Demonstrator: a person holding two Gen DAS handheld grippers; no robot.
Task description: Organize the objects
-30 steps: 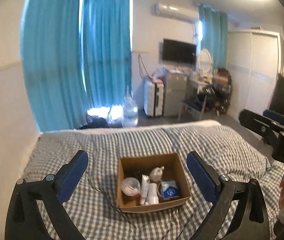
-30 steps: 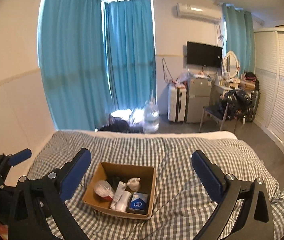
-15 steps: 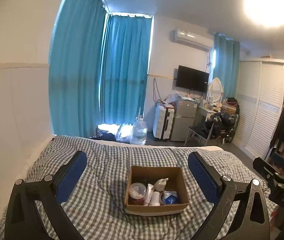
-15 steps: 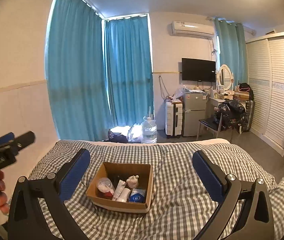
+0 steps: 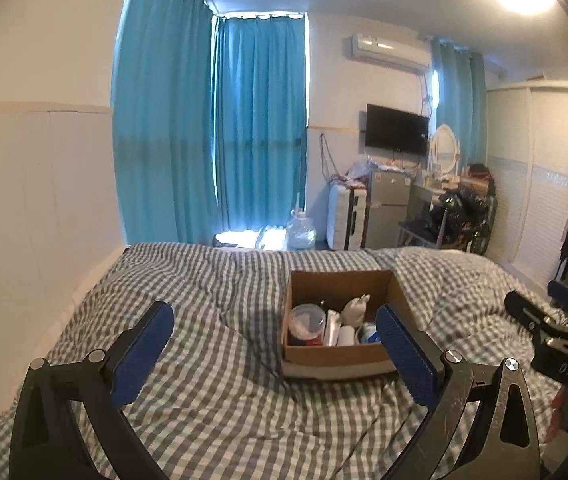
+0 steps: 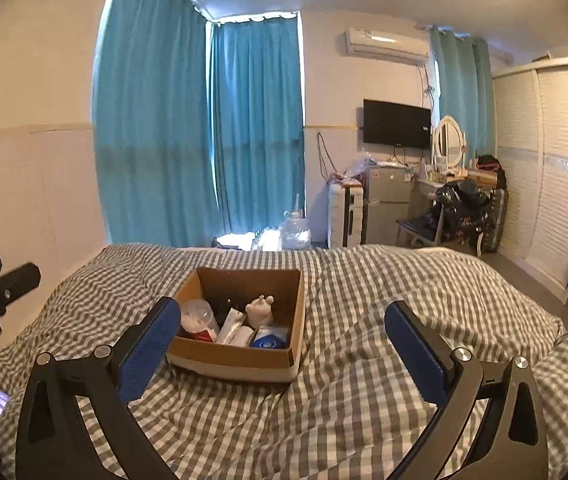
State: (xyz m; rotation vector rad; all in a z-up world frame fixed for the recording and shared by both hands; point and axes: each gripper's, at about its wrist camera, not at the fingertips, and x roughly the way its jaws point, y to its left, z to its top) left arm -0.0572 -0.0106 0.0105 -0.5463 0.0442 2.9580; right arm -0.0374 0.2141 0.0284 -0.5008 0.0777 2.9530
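An open cardboard box (image 5: 335, 354) stands on the checked bed cover (image 5: 212, 360); it also shows in the right wrist view (image 6: 236, 356). In it lie a clear lidded tub (image 5: 305, 318), a white tube (image 5: 331, 326), a small white pump bottle (image 5: 353, 306) and a blue-and-white item (image 6: 268, 340). My left gripper (image 5: 274, 344) is open and empty, held above the bed just left of and short of the box. My right gripper (image 6: 284, 344) is open and empty, its left finger in front of the box's near left corner.
The bed fills the foreground, with a white wall on the left. Beyond the foot stand blue curtains (image 5: 260, 128), a water jug (image 5: 300, 232), a suitcase, a small fridge (image 5: 387, 208), a cluttered chair and a white wardrobe (image 6: 543, 160).
Both grippers drew nearer the box and tilted up, showing more of the room. The box has shifted right in the left view. Both stay open.
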